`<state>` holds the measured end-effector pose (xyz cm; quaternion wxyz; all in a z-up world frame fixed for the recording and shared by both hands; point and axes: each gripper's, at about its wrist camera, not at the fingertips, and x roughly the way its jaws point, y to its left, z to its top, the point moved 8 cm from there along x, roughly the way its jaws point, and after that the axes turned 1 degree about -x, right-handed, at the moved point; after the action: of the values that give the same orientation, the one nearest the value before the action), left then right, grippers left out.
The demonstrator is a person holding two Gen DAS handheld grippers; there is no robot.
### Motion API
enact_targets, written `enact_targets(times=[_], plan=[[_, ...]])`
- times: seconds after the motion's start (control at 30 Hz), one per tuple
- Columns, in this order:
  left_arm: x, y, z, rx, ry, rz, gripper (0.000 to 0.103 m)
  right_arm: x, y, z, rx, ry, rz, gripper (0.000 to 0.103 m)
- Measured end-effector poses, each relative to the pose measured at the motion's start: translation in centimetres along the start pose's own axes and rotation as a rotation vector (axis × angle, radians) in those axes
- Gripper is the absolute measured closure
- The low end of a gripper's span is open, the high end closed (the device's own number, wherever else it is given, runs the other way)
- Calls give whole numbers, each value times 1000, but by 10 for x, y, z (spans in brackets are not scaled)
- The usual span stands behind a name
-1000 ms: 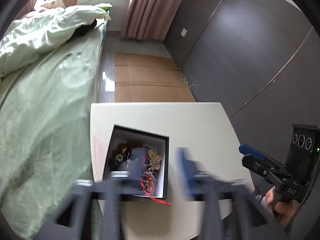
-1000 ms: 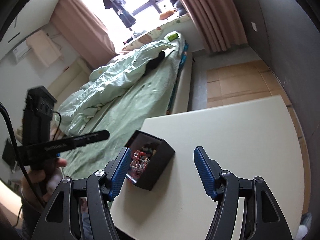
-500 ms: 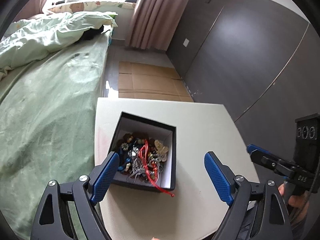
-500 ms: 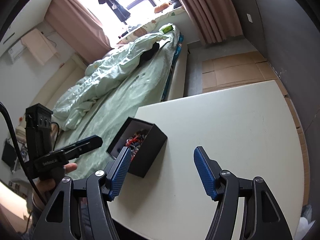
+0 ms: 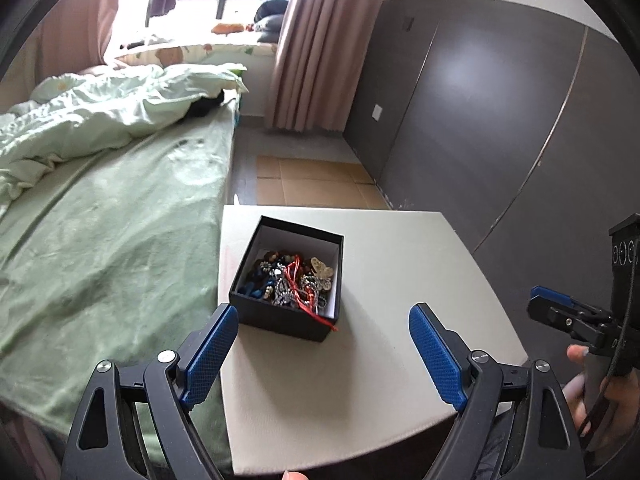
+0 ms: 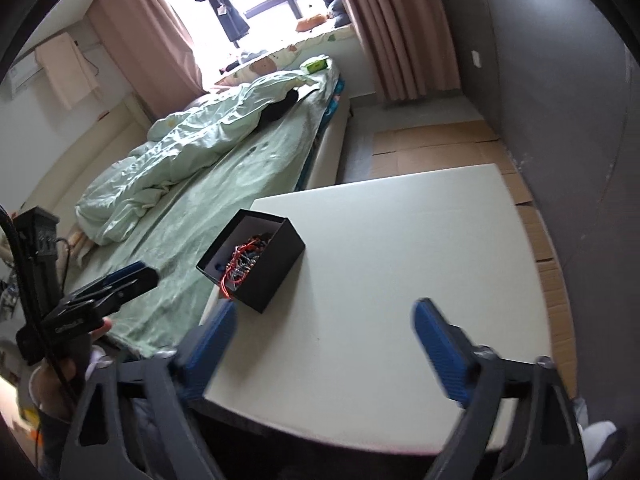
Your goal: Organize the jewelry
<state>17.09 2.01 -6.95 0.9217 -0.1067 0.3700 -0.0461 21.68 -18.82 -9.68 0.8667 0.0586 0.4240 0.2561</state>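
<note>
A black open box [image 5: 289,280] with a white lining stands on the white table [image 5: 380,360] near its left edge. It holds a tangle of jewelry [image 5: 294,282], with a red cord hanging over the near rim. The box also shows in the right wrist view [image 6: 256,260]. My left gripper [image 5: 322,354] is open and empty, above the table just short of the box. My right gripper [image 6: 324,344] is open and empty over the table's near part, to the right of the box. Each gripper shows side-on in the other's view.
A bed with green bedding [image 5: 100,220] runs along the table's left side. A dark grey wall [image 5: 500,140] stands to the right. Cardboard sheets [image 5: 320,184] lie on the floor beyond the table. Curtains and a window are at the back.
Both grippers have pulled back and up from the box, so it looks smaller and farther off. The left gripper's jaws stayed wide open. The box has not moved.
</note>
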Motion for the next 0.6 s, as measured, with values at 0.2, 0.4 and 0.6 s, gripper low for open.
enact_targets(times=[0.2,0.4,0.6], plan=[[-36,-11,-12,31,-81,20,5,-37,-5,-12,-14,-60,-72,0],[-64,-28,-31,75,-142,14,3,-64,0,-29,-33,-97,-91,0],[-84,-32,-47,63,-186,24,0,-89,8,-45,-73,-151,-130,0]])
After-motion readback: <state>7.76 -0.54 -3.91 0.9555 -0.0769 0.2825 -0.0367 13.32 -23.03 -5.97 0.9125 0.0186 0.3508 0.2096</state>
